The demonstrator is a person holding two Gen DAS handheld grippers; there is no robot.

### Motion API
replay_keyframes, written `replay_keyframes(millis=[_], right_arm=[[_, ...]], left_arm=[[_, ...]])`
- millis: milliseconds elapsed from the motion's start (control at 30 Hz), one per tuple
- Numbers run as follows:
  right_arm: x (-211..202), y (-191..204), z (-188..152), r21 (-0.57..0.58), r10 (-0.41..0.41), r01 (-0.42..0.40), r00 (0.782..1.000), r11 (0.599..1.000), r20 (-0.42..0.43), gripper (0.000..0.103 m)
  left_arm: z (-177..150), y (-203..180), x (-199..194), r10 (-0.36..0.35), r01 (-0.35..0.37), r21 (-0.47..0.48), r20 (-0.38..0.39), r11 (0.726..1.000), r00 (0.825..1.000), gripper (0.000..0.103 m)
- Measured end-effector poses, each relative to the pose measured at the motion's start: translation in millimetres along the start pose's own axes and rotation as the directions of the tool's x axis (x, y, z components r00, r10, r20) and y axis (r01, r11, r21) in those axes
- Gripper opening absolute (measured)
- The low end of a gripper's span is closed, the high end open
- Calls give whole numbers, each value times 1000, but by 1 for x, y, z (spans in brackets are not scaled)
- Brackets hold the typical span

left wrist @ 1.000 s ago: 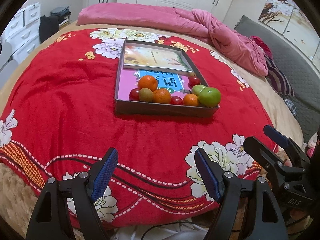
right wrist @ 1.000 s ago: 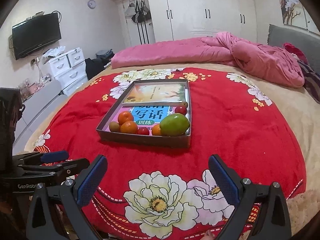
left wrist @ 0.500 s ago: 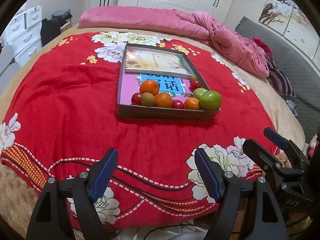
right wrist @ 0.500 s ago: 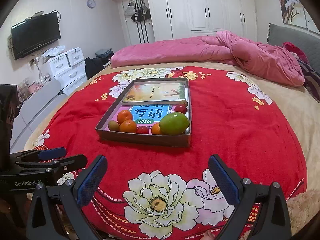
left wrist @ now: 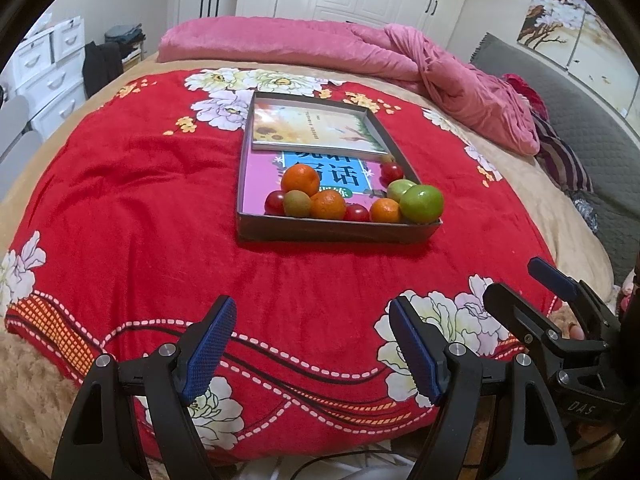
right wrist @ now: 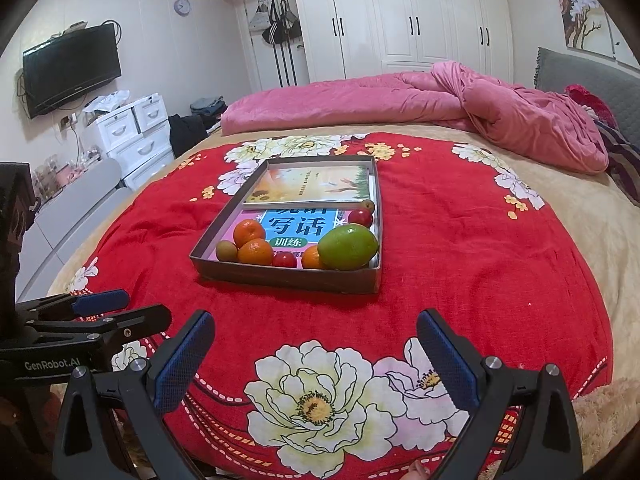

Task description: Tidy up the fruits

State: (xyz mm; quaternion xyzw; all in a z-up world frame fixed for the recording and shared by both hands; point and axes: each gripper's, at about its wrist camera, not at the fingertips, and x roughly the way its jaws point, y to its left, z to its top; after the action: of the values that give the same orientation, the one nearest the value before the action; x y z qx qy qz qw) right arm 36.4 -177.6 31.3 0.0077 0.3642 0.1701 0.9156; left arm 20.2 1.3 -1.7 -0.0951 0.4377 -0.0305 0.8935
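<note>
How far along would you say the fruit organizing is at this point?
Nothing looks sorted yet: the fruit, including the green mango and oranges, sits clustered at the near end of the tray. The left gripper and right gripper are open, empty, short of it. All picking remains.

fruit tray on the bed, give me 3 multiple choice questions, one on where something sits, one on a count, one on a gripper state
1. Where in the tray does the big green fruit lie?
A. near right corner
B. far left corner
C. on the upper book

2. How many orange fruits show in the left wrist view?
A. one
B. three
C. six

3. How do the left gripper and right gripper stand?
A. both shut on fruit
B. one holds a book
C. both open, empty

Answers: 1 A, it rests against the near wall at the right end. 2 B, three oranges lie among the fruit. 3 C, the fingers stand apart above the red blanket.
</note>
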Motion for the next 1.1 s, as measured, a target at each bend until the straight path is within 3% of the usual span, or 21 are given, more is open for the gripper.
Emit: replay_keyframes(millis=[1100], right_arm=[[-1,0,0,-4,-4,4,1000,1000,-1,102]], left_arm=[[3,3,-4,29,-29,-9,12,1000,1000,80]])
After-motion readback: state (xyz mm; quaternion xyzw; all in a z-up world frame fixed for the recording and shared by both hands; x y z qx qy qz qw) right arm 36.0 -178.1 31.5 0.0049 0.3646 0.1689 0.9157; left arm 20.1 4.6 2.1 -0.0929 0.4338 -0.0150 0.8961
